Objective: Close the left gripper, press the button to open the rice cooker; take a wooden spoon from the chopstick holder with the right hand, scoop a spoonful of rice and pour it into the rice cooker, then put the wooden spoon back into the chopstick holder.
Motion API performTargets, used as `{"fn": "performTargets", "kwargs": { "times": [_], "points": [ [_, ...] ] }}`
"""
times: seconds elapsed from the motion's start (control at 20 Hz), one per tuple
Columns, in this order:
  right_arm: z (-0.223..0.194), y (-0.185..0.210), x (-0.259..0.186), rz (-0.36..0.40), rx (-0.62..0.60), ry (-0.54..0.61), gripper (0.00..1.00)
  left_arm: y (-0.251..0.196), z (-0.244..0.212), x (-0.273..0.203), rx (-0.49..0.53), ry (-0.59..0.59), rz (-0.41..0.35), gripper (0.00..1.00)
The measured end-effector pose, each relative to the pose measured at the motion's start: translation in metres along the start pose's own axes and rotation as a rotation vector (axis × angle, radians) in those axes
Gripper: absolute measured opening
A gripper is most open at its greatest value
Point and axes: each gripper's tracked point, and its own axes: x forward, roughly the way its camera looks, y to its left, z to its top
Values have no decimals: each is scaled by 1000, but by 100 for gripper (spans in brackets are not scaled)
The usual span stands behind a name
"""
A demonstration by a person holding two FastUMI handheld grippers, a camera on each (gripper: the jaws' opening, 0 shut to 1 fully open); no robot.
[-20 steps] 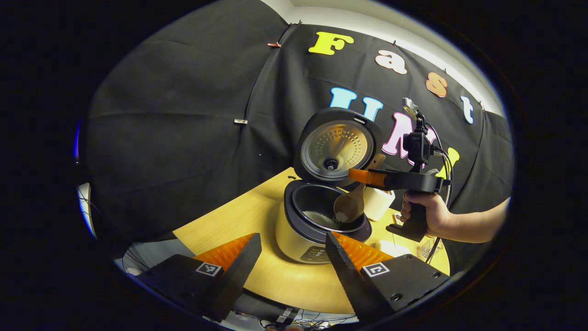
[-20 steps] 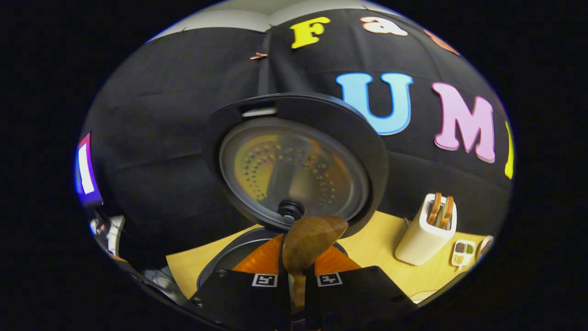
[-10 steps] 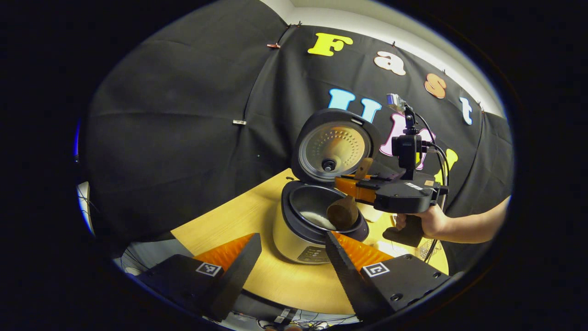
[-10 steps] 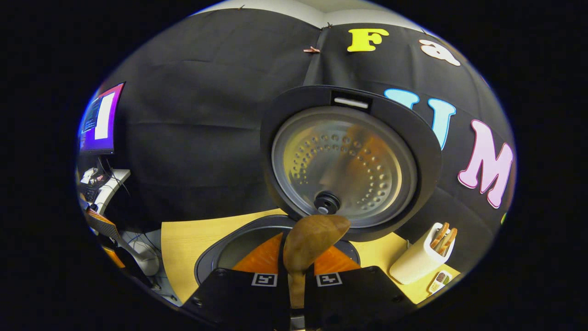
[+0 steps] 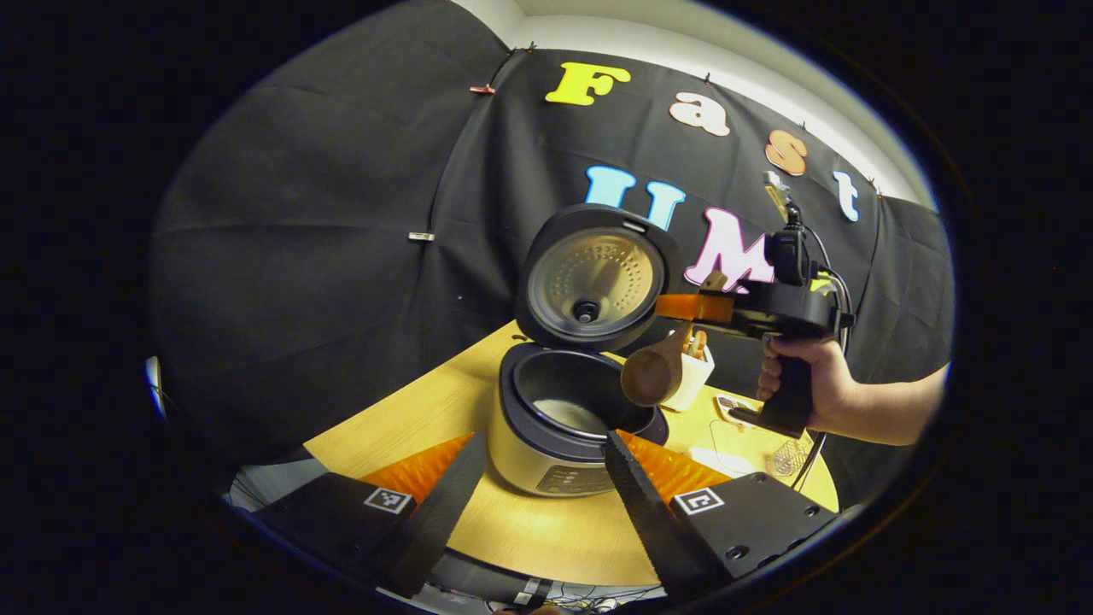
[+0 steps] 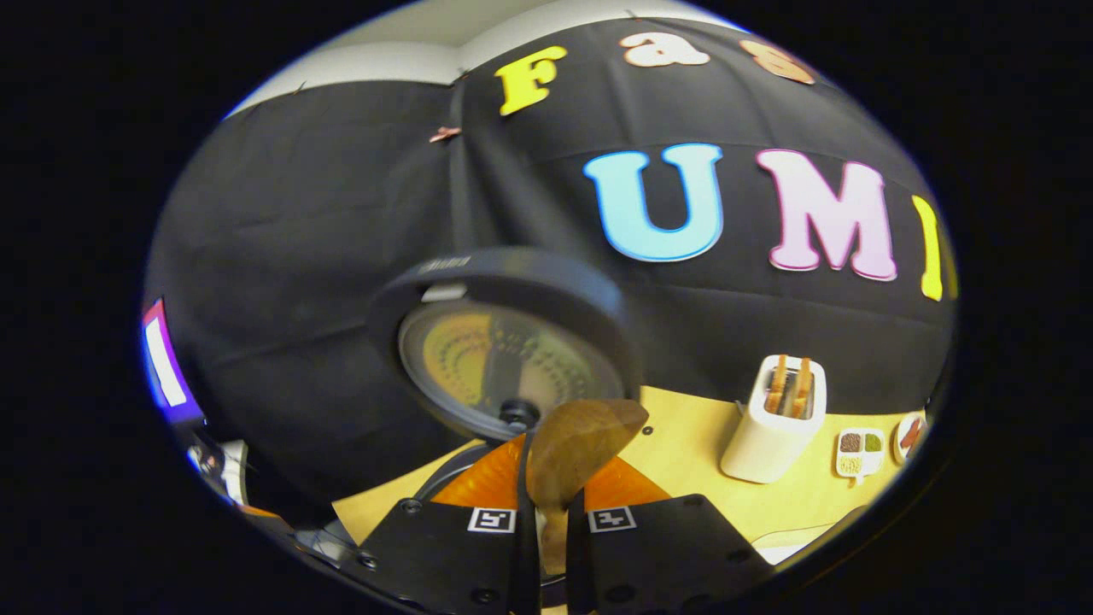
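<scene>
In the left gripper view the rice cooker (image 5: 546,444) stands open on the table, its lid (image 5: 593,278) upright and white rice (image 5: 574,416) in the pot. My left gripper (image 5: 542,444) is open in front of the cooker, holding nothing. A hand holds my right gripper (image 5: 683,306) above the cooker's right side, shut on the wooden spoon (image 5: 651,376), whose bowl hangs over the pot's right rim. The white chopstick holder (image 5: 696,376) is just behind the spoon. In the right gripper view the spoon (image 6: 576,436) sticks up between the fingers of my right gripper (image 6: 551,487), before the lid (image 6: 504,350); the chopstick holder (image 6: 777,418) stands to the right.
The wooden table (image 5: 521,530) runs under the cooker. A small divided dish (image 6: 858,451) and another dish (image 6: 909,434) lie to the right of the holder. A wire rack (image 5: 786,461) sits near the table's right edge. A lit screen (image 6: 162,363) shows far left.
My right gripper has lifted the spoon out of the pot and drawn it rightward and up, toward the chopstick holder. The left gripper has stayed open and shifted slightly.
</scene>
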Motion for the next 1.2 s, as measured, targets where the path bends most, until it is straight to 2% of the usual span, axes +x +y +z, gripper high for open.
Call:
{"fn": "performTargets", "kwargs": {
  "times": [0.25,0.55,0.9,1.0,1.05,1.1,1.2],
  "points": [
    [58,-80,-56,-136,46,-114,16,-37,8,20,69,-3,-81,95],
    [73,-214,-138,-344,147,-182,16,-90,17,37,109,3,-141,96],
    [38,-373,-234,-599,325,-198,16,-125,28,58,122,5,-101,95],
    [24,-405,-251,-650,371,-204,16,-133,30,62,116,16,-77,95],
    [17,-422,-258,-676,386,-208,16,-135,34,63,119,10,-55,92],
    [12,-438,-263,-697,403,-211,16,-136,38,64,120,2,-33,96],
    [1,-462,-269,-729,439,-212,16,-140,43,65,115,1,-2,95]
  ]
}}
